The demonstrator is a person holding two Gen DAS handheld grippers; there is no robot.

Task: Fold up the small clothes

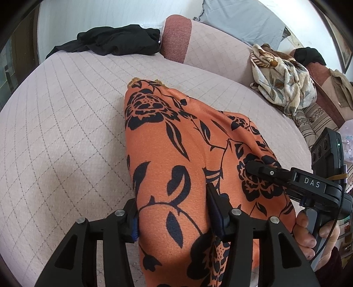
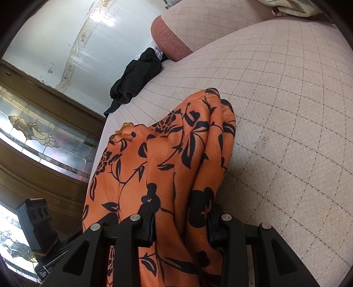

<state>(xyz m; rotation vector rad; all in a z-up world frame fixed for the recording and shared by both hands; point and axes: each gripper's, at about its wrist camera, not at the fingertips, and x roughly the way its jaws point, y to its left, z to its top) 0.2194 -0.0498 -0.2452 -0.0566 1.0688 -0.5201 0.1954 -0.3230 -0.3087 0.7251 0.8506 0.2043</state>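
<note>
Left tongs: clamped on orange cloth, lifting it for the fold
Right tongs: pinching cloth's right bunch, sharing weight
Sofa: folding surface beneath

The orange floral garment is covering the fingertips of the left tool, and its lower part is running off the bottom edge. In the right wrist view the same cloth is hiding the right tool's tips. The beige patterned cloth is being cut off at the top edge.
</note>
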